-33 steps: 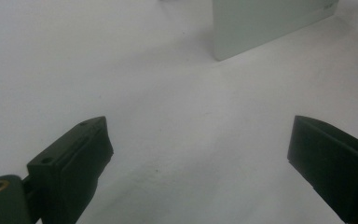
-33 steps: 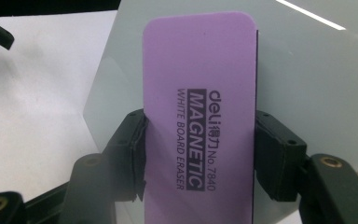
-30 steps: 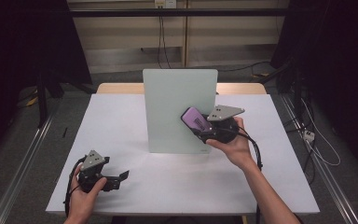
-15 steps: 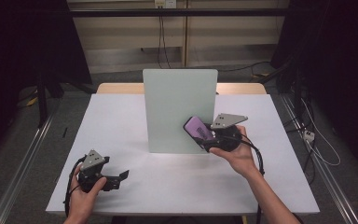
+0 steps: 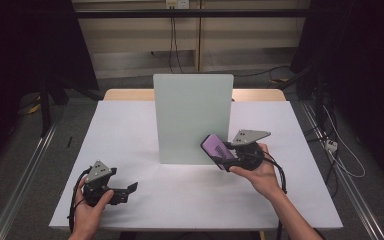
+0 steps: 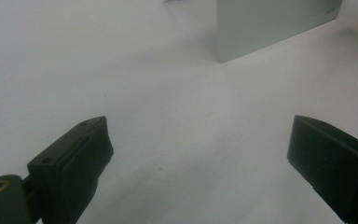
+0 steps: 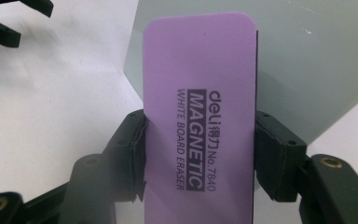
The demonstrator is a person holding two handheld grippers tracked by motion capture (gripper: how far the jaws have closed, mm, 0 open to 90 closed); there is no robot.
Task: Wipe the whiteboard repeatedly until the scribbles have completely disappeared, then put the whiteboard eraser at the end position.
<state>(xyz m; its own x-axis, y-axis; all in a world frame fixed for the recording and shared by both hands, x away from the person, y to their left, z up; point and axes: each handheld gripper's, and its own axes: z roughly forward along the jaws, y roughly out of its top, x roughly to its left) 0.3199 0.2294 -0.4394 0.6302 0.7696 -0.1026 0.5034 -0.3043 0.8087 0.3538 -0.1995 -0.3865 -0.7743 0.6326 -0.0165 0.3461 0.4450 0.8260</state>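
A purple whiteboard eraser (image 5: 214, 146) marked "MAGNETIC WHITE BOARD ERASER" (image 7: 198, 121) is clamped across its width by my right gripper (image 5: 225, 156), which is shut on it. It hovers just in front of the lower right part of an upright pale green board (image 5: 192, 117) standing mid-table. My left gripper (image 5: 127, 190) rests near the table's front left, open, with nothing between its black jaws. In the left gripper view the board's lower corner (image 6: 270, 25) lies far ahead on the white table (image 6: 177, 116).
The white table (image 5: 130, 130) spreads around the board. A wooden edge (image 5: 125, 94) shows behind it. Cables (image 5: 330, 145) trail on the floor at the right, and a metal rail (image 5: 20, 170) runs along the floor at the left.
My right gripper has carried the eraser down and slightly to the right, along the board's lower right part. The left gripper has stayed put.
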